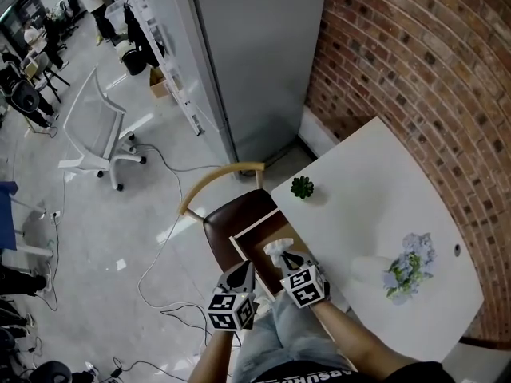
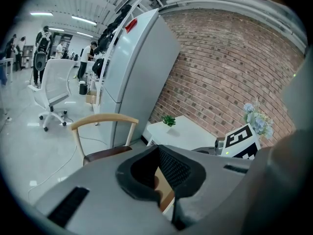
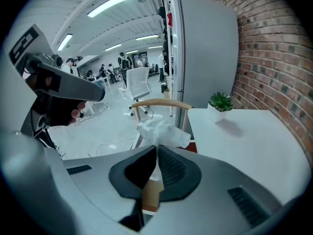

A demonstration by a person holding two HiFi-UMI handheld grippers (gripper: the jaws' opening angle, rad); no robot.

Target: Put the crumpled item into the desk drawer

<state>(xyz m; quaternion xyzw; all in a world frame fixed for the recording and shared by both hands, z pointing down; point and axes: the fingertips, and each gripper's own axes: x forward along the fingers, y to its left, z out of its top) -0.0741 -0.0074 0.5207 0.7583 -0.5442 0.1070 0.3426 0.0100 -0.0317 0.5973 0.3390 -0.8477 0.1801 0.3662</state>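
A crumpled white paper (image 1: 277,249) sticks out of my right gripper (image 1: 286,259), which is shut on it just off the white desk's (image 1: 375,206) near-left edge. In the right gripper view the paper (image 3: 159,130) bulges above the closed jaws of the gripper (image 3: 156,149). The open drawer (image 1: 254,228), white-rimmed with a brown inside, juts from the desk directly under the paper. My left gripper (image 1: 243,273) hangs just left of the right one; its jaws (image 2: 157,149) meet with nothing between them. A strip of the drawer's wooden inside (image 2: 165,182) shows below them.
A brown-seated chair (image 1: 226,216) with a curved wooden back stands against the drawer. A small potted plant (image 1: 302,187) and a vase of pale flowers (image 1: 409,265) stand on the desk. A grey fridge (image 1: 255,54), a brick wall (image 1: 415,70), a white office chair (image 1: 100,130) and floor cables (image 1: 160,262) surround it.
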